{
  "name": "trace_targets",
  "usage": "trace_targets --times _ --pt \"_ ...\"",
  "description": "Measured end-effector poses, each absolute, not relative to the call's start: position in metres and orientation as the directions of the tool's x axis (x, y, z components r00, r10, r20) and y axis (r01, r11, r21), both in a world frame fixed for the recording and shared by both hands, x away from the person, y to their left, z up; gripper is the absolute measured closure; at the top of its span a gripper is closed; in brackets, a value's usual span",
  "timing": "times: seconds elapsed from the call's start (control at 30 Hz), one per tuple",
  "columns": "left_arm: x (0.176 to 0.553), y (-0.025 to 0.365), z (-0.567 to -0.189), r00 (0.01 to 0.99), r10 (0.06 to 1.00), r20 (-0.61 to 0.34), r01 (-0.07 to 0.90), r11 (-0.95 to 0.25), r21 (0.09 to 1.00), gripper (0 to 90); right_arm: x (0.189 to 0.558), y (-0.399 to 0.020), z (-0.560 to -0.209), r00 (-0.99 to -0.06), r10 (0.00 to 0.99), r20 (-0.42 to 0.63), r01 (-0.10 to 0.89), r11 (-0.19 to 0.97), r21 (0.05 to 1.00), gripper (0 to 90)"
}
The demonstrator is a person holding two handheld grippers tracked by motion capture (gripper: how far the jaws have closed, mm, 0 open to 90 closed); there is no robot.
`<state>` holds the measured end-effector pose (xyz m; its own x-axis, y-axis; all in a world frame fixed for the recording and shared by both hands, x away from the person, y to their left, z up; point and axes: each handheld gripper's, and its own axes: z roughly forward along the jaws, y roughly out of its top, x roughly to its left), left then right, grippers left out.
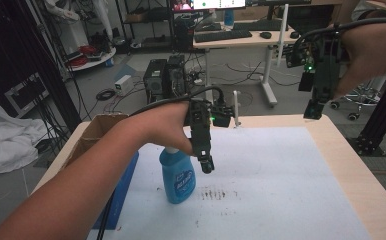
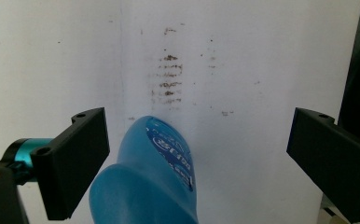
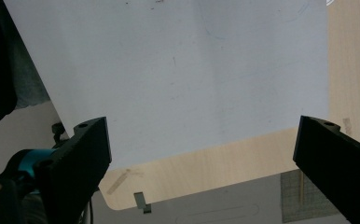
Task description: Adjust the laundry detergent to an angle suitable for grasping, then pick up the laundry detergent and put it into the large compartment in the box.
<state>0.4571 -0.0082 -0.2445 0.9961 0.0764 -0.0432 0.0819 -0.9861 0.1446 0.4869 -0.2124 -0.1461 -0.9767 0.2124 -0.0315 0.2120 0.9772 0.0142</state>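
White sheet (image 1: 261, 175), upright blue spray bottle (image 1: 178, 177)

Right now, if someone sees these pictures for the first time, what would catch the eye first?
Probably the blue spray bottle, upright on the white sheet near the table's left side, with the left gripper open just above it. Next, the dark smudges on the sheet beside the bottle.
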Motion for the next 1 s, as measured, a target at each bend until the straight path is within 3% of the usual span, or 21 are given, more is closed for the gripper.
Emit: trace_targets --times 1.0 --pt "0.442 -0.020 -0.244 0.998 0.063 -0.029 0.066 -0.989 0.135 5.6 0.470 -0.220 -0.143 -0.974 0.221 -0.051 0.220 0.975 0.010 3.2"
